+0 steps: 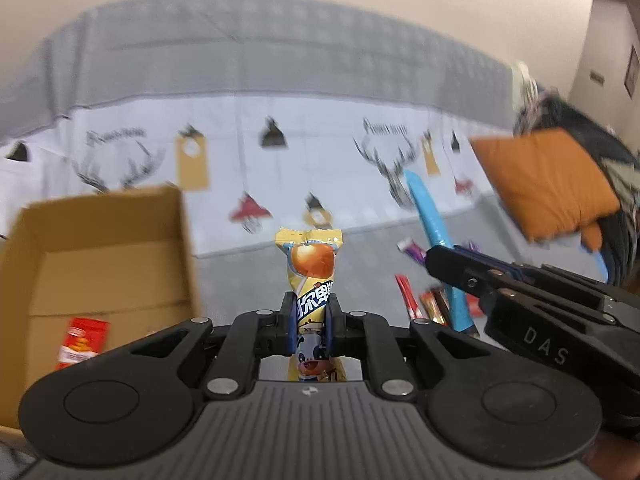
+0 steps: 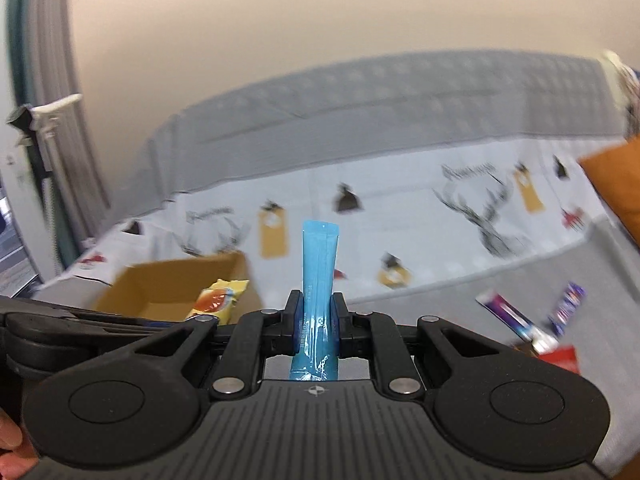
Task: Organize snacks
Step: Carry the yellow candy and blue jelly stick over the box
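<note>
Left gripper (image 1: 311, 312) clenched on a yellow snack packet (image 1: 311, 276) and right gripper (image 2: 316, 316) on a blue stick pack (image 2: 318, 280), each standing upright between the fingers, apparently bound for the cardboard box (image 1: 100, 264) left of both.

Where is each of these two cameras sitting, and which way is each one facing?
Left wrist: on the left gripper, looking along its fingers at the yellow snack packet it grips, toward the cardboard box; the right gripper shows at right.
Right wrist: on the right gripper, facing the blue stick packet it grips; a hand shows at the lower left.
Shared: box, both packets, patterned cloth.
</note>
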The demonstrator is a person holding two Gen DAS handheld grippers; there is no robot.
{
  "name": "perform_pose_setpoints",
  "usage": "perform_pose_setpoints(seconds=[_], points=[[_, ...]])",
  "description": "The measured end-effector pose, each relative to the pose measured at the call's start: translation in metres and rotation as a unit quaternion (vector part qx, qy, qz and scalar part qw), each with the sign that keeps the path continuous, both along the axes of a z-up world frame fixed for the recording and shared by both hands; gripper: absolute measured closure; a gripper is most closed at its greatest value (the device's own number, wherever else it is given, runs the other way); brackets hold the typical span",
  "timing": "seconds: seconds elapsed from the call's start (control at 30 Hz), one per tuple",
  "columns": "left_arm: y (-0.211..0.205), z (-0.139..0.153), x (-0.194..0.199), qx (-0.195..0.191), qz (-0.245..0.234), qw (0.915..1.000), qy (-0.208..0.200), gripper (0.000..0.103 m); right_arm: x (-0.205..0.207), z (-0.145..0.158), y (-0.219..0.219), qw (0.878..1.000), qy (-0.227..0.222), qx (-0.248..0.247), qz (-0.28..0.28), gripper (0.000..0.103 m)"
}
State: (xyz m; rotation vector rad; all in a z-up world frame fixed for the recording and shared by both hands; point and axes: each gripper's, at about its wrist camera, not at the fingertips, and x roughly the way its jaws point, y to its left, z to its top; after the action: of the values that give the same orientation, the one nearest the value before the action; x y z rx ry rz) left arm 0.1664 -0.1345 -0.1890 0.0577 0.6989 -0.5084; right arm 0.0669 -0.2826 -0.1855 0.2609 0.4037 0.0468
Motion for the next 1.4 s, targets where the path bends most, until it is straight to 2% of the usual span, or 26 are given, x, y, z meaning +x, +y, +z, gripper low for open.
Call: perform_pose_setpoints(seconds=[0.17, 0.4, 0.53, 0.63, 0.9, 1.4], points=[[0.049, 0.039, -0.008, -0.022, 0.03, 0.9983, -0.046, 0.089, 0.007, 0.041, 0.051, 0.998, -0.034, -0.012, 0.045, 0.088], [0.113, 0.088, -0.022, -0.057, 0.07, 0.9901, -0.107, 0.089, 0.011, 0.09, 0.107, 0.992, -0.079, -0.02, 0.096, 0.088], [0.147, 0.103, -0.028, -0.086, 0.086, 0.9853, -0.121, 0.089, 0.011, 0.109, 0.129, 0.988, -0.099, -0.027, 0.117, 0.088], [0.168, 0.103, -0.026, -0.099, 0.103, 0.9823, -0.121, 0.089, 0.015, 0.112, 0.144, 0.985, -0.104, -0.043, 0.129, 0.088], [0.197, 0.074, -0.002, -0.09, 0.14, 0.9809, -0.101, 0.089, 0.038, 0.081, 0.162, 0.987, -0.063, -0.035, 0.143, 0.088], [0.192, -0.017, 0.05, -0.035, 0.161, 0.9859, -0.027, 0.089, 0.086, -0.012, 0.168, 0.988, 0.04, -0.014, 0.149, 0.088]])
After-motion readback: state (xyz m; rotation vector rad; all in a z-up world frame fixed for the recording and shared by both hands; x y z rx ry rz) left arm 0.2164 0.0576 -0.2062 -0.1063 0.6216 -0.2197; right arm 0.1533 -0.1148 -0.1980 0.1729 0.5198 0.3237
